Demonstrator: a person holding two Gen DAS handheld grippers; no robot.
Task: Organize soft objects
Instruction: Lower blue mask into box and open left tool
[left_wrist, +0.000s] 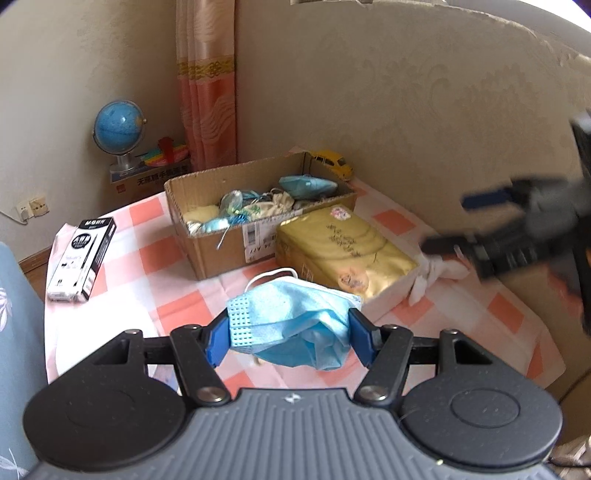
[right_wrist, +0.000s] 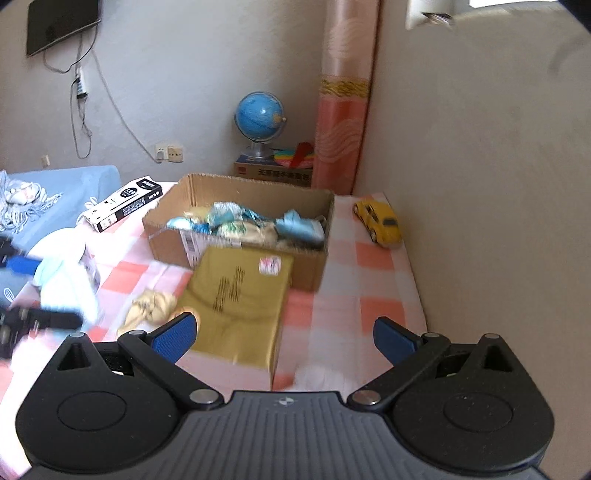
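A: The left gripper (left_wrist: 289, 334) clenched the blue face mask (left_wrist: 295, 325) between its pads, short of the cardboard box (left_wrist: 221, 254) ahead, already part-filled.

B: The right gripper (right_wrist: 284, 339) gaped empty; a white cloth (right_wrist: 317, 376) lay just beneath its fingers, unsorted.

Your left gripper (left_wrist: 288, 338) clamps a crumpled blue face mask (left_wrist: 295, 325) between its blue pads, just in front of the gold box (left_wrist: 343, 251). Behind that box sits the cardboard box (left_wrist: 221, 251) of soft things; to its right, your blurred right gripper (left_wrist: 458, 225).
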